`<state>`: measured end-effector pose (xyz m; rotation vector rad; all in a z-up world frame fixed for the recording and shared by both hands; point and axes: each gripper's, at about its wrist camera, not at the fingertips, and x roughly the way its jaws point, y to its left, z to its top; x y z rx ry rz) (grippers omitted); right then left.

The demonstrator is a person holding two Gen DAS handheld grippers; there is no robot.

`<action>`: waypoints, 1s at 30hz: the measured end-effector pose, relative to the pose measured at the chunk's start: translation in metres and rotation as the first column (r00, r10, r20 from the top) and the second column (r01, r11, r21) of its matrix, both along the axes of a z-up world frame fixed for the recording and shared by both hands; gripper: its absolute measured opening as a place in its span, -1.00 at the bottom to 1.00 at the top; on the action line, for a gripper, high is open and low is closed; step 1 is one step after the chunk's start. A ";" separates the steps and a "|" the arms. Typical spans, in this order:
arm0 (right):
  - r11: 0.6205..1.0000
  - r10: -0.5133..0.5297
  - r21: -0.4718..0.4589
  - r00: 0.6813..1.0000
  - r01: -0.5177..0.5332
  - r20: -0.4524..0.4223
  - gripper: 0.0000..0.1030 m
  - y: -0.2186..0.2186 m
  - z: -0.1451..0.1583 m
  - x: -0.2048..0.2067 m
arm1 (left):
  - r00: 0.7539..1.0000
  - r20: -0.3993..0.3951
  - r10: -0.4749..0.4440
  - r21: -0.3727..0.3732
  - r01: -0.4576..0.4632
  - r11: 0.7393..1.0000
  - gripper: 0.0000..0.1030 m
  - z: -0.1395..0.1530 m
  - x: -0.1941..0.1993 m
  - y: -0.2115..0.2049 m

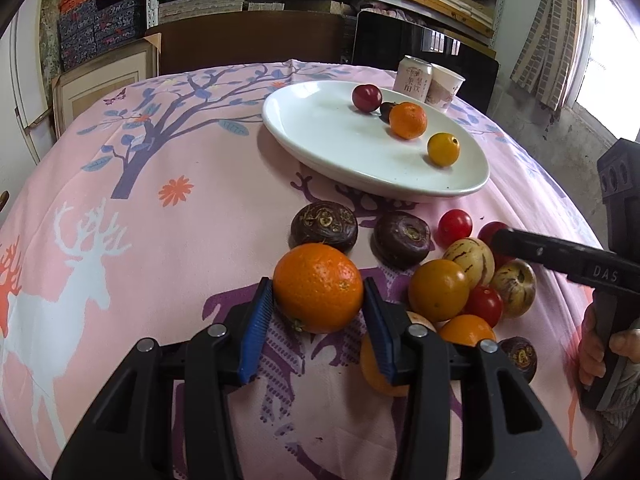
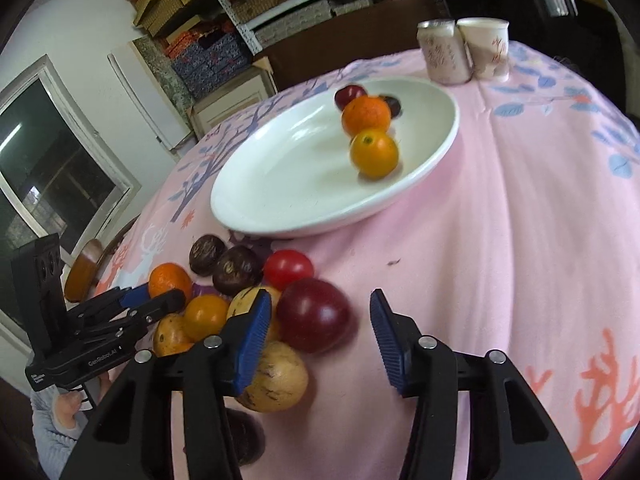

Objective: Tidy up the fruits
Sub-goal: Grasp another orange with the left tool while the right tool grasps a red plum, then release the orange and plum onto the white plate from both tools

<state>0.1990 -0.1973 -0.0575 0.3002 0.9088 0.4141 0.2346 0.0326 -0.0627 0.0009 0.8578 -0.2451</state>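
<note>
Item: orange gripped between the blue pads of the left gripper, on the near side of the white plate.

Right gripper spread wide, holding nothing, jaws flanking a dark red plum in the fruit pile near the plate. Risk: a round, smooth-skinned orange (pads contact only its sides) may slip free in transit and scatter that pile.

Soft daylight, heavy fisheye.
We note a blown-out window in the left view, glare on the white plate, soft shadows under fruit, bowed dark corners, and motion blur on the near plum.
</note>
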 end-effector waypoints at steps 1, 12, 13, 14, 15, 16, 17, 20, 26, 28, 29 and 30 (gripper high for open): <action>1.000 -0.003 0.007 1.000 0.003 0.006 -0.10 0.000 0.000 -0.001 | 1.000 -0.001 0.000 -0.002 0.000 1.000 -0.13 0.000 0.000 0.000; 0.997 -0.056 0.060 0.993 0.050 0.107 -0.24 -0.016 0.023 -0.012 | 0.996 0.081 0.040 -0.044 -0.037 0.998 -0.14 0.023 -0.007 0.008; 0.996 -0.078 0.050 0.987 0.072 0.141 -0.24 -0.019 0.031 -0.014 | 0.994 0.098 0.048 -0.053 -0.043 0.998 -0.14 0.030 -0.006 0.009; 0.995 -0.095 0.043 0.982 0.089 0.164 -0.24 -0.021 0.036 -0.015 | 0.993 0.104 0.048 -0.056 -0.042 0.998 -0.14 0.035 -0.003 0.008; 0.994 -0.106 0.040 0.978 0.101 0.181 -0.24 -0.023 0.042 -0.014 | 0.993 0.108 0.046 -0.056 -0.040 0.998 -0.14 0.041 0.003 0.007; 0.994 -0.111 0.032 0.975 0.107 0.190 -0.24 -0.023 0.047 -0.008 | 0.993 0.112 0.045 -0.057 -0.039 0.998 -0.14 0.045 0.010 0.004; 0.994 -0.112 0.026 0.975 0.109 0.191 -0.24 -0.022 0.052 -0.002 | 0.993 0.112 0.045 -0.058 -0.038 0.998 -0.14 0.050 0.019 0.000; 0.994 -0.105 0.023 0.977 0.103 0.184 -0.24 -0.014 0.062 0.020 | 0.994 0.106 0.035 -0.061 -0.028 0.998 -0.14 0.054 0.047 -0.017; 0.993 -0.122 0.022 0.973 0.120 0.197 0.01 -0.002 0.047 0.050 | 0.997 0.078 -0.001 -0.037 0.004 0.999 0.19 0.034 0.086 -0.047; 0.993 -0.115 0.010 0.976 0.115 0.184 0.13 -0.005 0.043 0.052 | 0.995 0.097 -0.012 -0.032 0.015 0.999 0.46 0.031 0.086 -0.049; 0.992 -0.124 0.009 0.973 0.125 0.192 0.13 -0.008 0.045 0.051 | 0.994 0.104 -0.018 -0.027 0.021 0.999 0.47 0.032 0.085 -0.050; 0.991 -0.137 0.017 0.970 0.136 0.199 0.13 -0.010 0.047 0.049 | 0.994 0.109 -0.018 -0.028 0.021 0.999 0.47 0.033 0.084 -0.049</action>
